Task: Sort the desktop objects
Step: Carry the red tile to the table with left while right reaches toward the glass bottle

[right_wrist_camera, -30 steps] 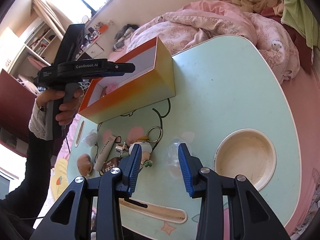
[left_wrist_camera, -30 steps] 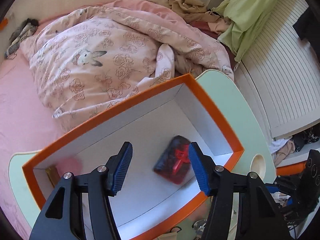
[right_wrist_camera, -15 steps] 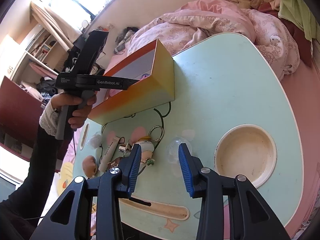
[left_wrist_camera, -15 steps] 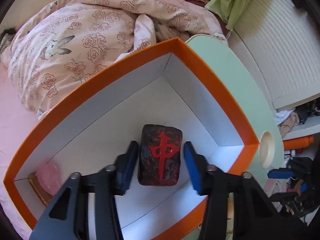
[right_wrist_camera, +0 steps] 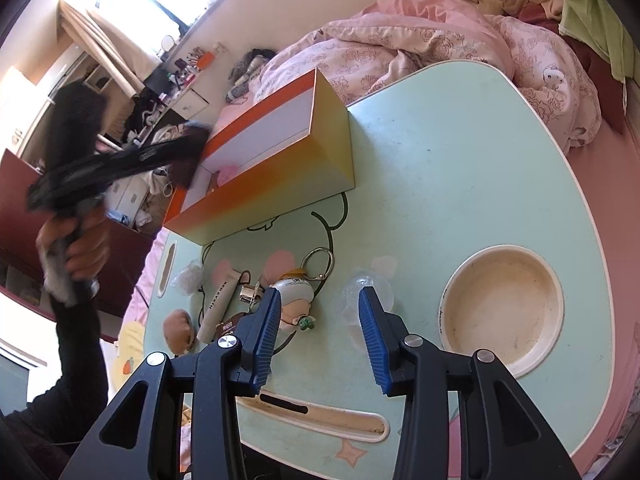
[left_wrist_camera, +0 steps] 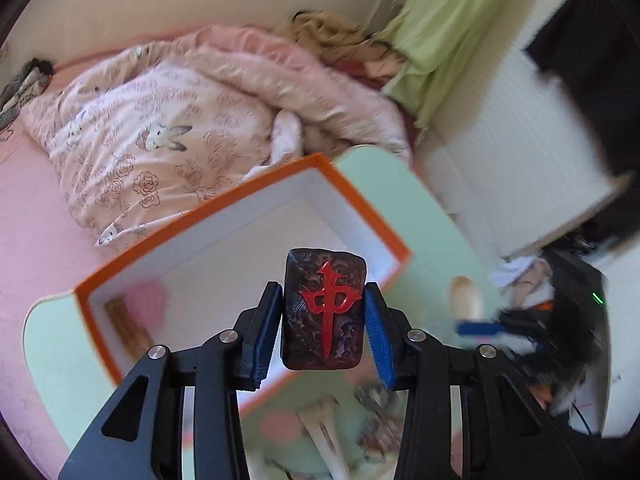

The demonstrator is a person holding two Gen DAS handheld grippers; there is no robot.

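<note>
Left gripper (left_wrist_camera: 324, 316) clamps the mahjong tile (left_wrist_camera: 323, 308) above the orange box (left_wrist_camera: 360, 208) at the desk's back-left edge, clear of its walls. Right gripper (right_wrist_camera: 319, 312) hovers with fingers apart over the desk's front-edge clutter.

The orange box (right_wrist_camera: 280, 168) walls off the far left of the tabletop (right_wrist_camera: 460, 184), whose right stretch beyond it lies bare. Near the right claw (right_wrist_camera: 318, 332), a keychain figure (right_wrist_camera: 294, 294), cream tube (right_wrist_camera: 218, 304) and clear dome (right_wrist_camera: 366, 288) crowd together, with a round recess (right_wrist_camera: 504, 310) just right.
</note>
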